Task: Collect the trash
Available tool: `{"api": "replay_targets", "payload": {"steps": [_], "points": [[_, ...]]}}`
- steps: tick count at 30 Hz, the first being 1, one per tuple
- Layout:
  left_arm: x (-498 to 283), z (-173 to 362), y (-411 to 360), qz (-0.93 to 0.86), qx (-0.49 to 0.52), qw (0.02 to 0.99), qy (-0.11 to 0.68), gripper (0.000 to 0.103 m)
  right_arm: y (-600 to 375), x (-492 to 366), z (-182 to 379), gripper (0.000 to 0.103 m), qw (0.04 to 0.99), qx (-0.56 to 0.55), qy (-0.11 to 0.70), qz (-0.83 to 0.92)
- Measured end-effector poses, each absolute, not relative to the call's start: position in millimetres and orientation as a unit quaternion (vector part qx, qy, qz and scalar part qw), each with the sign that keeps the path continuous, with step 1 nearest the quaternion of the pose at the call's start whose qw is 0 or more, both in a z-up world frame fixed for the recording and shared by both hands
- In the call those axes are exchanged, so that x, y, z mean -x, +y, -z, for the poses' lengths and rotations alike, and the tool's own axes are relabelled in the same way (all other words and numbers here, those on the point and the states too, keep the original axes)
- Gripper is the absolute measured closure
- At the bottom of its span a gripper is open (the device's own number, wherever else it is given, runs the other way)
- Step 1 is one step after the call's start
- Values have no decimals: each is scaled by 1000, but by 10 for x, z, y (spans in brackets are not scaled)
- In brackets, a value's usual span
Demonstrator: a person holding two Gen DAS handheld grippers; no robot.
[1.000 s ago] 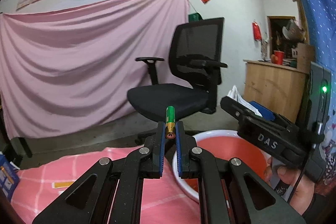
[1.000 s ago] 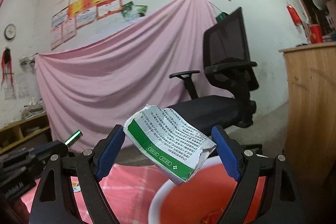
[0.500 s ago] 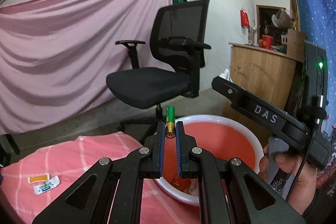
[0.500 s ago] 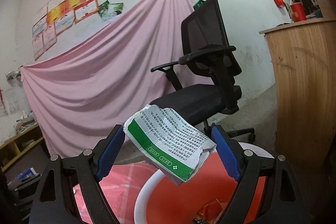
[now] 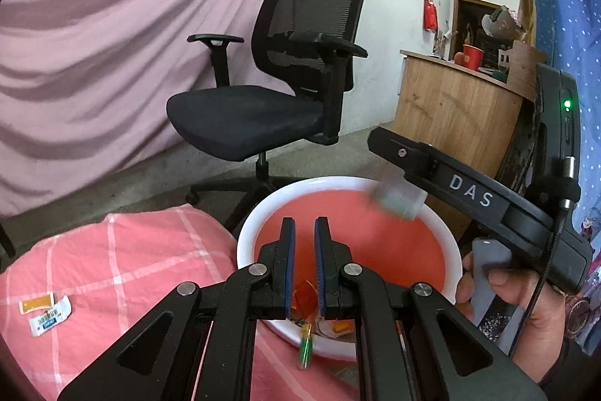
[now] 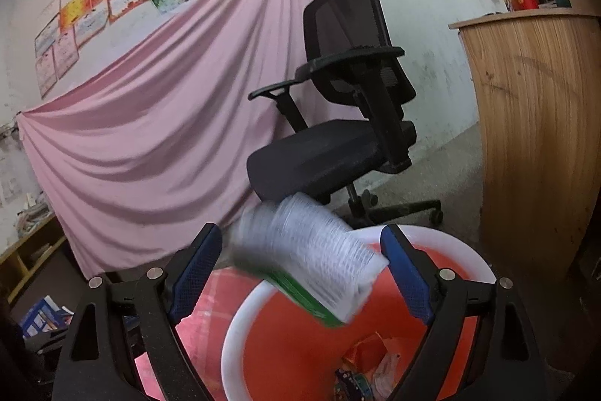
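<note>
A basin with a white rim (image 5: 244,243) (image 6: 231,344) and a red inside stands below both grippers, with wrappers (image 6: 360,363) on its bottom. My left gripper (image 5: 303,224) hangs over its near side, jaws almost together with nothing between them. A small green tube (image 5: 304,344) is a blur below the fingers, at the basin's near rim. My right gripper (image 6: 300,235) stands wide over the basin. A white and green paper box (image 6: 311,258) (image 5: 394,202) blurs between its pads, tipped downward and clear of the left pad.
Two small sachets (image 5: 45,310) lie on the pink checked cloth (image 5: 131,269) left of the basin. A black office chair (image 5: 263,115) stands behind it on the floor. At the right is a wooden counter (image 5: 450,108). A hand (image 5: 526,307) grips the right gripper's handle.
Both grippers have come over the basin and tilted downward. The green tube has left the left jaws and is dropping. The box has slipped loose between the right pads.
</note>
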State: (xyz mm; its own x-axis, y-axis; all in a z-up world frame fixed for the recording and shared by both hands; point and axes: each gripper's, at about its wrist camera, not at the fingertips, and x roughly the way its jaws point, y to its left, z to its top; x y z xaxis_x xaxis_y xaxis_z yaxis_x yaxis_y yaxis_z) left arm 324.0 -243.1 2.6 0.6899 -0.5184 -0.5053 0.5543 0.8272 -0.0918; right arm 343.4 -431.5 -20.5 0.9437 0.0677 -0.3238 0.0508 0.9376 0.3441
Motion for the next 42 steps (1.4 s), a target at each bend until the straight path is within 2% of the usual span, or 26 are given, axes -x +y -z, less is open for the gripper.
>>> {"api": "replay_targets", "payload": {"steps": [4, 7, 9, 11, 18, 20, 24, 25, 28, 29, 31, 33, 34, 42], "points": [[-3263, -31, -2364, 282, -24, 921, 269, 95, -4333, -3445, 213, 15, 968, -182, 172, -2], [-3274, -39, -2307, 274, -16, 923, 270, 94, -4326, -3435, 208, 10, 968, -182, 170, -1], [-3283, -49, -2261, 268, -11, 925, 270, 91, -4314, -3429, 204, 8, 969, -182, 169, -1], [-3284, -58, -2215, 263, -5, 927, 269, 82, -4301, -3431, 203, 7, 969, -182, 169, 0], [-3254, -100, -2069, 240, 6, 937, 255, 78, -4254, -3422, 172, 2, 972, -172, 161, 0], [-3236, -122, -1994, 228, 14, 941, 249, 66, -4230, -3409, 155, 0, 974, -167, 155, 2], [-3198, -182, -1815, 201, 32, 951, 232, 59, -4158, -3366, 92, 0, 979, -155, 134, 3], [-3195, -200, -1760, 192, 36, 954, 229, 54, -4138, -3362, 77, 0, 980, -152, 129, 3], [-3160, -262, -1585, 163, 52, 962, 213, 37, -4052, -3349, 29, 0, 983, -142, 114, 0], [-3151, -284, -1525, 156, 57, 964, 208, 27, -4019, -3346, 16, 0, 984, -139, 110, -3], [-3113, -325, -1398, 135, 63, 970, 192, 13, -3945, -3335, -12, 0, 986, -134, 100, -9], [-3048, -358, -1267, 111, 68, 977, 167, 5, -3855, -3319, -47, 0, 988, -129, 88, -19], [-3018, -375, -1206, 101, 70, 980, 156, 2, -3807, -3314, -64, 0, 988, -127, 82, -24], [-2803, -419, -679, 32, 67, 991, 114, 2, -3293, -3183, -196, 0, 992, -94, 13, -81]]}}
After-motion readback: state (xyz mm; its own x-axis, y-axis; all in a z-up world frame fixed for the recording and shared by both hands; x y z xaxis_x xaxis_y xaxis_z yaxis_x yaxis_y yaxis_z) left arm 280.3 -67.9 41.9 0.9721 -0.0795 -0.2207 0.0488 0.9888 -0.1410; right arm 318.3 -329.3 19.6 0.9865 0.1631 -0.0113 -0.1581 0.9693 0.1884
